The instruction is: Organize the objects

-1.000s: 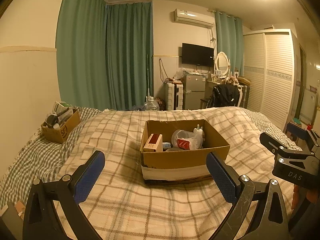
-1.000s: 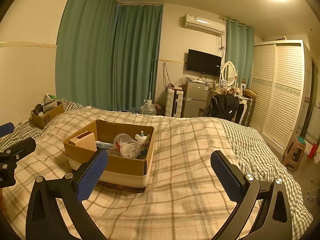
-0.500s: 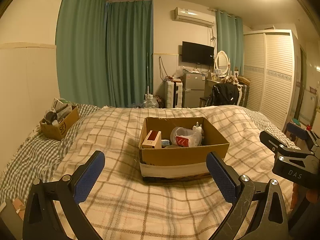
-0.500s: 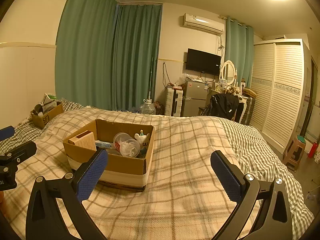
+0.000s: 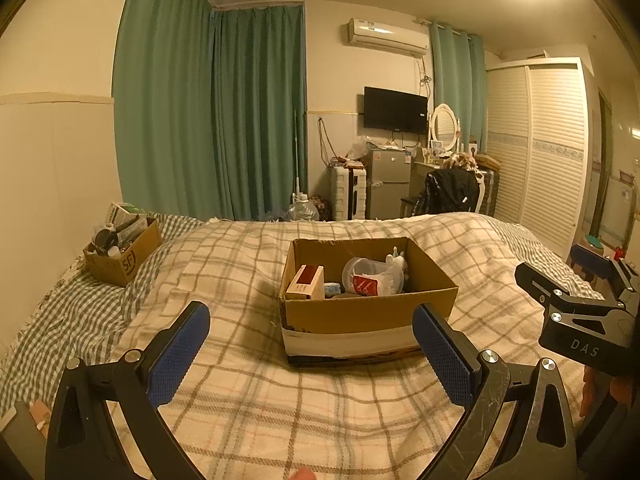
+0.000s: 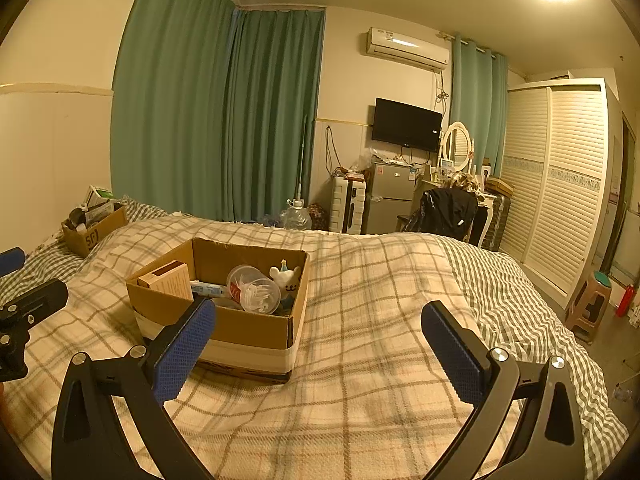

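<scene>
An open cardboard box point(image 5: 368, 312) sits on the plaid bed; it also shows in the right wrist view point(image 6: 248, 336). Inside it are a red and tan carton point(image 5: 306, 282), a clear plastic cup point(image 5: 370, 280) and a small white plush toy point(image 6: 285, 278). My left gripper point(image 5: 310, 354) is open and empty, a little short of the box's near wall. My right gripper point(image 6: 318, 354) is open and empty, with the box ahead to its left. A second small cardboard box point(image 5: 124, 256) full of items sits far left on the bed.
The plaid blanket point(image 6: 380, 280) covers the bed. Beyond the bed's foot are green curtains point(image 5: 240, 120), a small fridge point(image 5: 386, 184), a chair with a black jacket point(image 5: 450, 192) and a white wardrobe point(image 6: 560, 184). A stool point(image 6: 592, 304) stands on the floor at right.
Both cameras have tilted slightly, so the bed and box sit a little lower in view. Both grippers stay open and empty.
</scene>
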{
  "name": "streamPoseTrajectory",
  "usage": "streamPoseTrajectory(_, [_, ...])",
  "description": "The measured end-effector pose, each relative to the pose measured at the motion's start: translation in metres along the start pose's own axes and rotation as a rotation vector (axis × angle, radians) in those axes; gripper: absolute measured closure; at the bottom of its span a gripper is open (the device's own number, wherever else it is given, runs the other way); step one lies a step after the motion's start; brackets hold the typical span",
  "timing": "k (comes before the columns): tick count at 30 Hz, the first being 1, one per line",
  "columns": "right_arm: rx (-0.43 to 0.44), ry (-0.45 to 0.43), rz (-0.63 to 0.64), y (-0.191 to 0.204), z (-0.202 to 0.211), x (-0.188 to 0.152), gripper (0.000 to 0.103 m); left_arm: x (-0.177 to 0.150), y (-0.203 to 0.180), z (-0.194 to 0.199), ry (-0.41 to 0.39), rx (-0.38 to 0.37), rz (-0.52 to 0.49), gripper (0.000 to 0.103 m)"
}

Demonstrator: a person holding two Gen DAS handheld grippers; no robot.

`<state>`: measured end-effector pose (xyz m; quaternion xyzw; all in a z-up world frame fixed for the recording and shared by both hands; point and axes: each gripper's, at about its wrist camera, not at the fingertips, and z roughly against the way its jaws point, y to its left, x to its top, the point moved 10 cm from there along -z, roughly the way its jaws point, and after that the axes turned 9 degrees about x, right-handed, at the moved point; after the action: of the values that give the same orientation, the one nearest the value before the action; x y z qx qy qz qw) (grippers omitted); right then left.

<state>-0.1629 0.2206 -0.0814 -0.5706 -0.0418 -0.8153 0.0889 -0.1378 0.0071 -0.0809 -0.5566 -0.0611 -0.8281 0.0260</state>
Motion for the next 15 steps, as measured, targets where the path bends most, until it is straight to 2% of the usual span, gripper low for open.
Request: streamPoseTrajectory(15, [-0.001, 0.012, -0.004, -0.0014, -0.0031, -0.0034, 0.000, -0.0024, -0.0040, -0.0013, 0.005, -0.007, -0.007, 0.000])
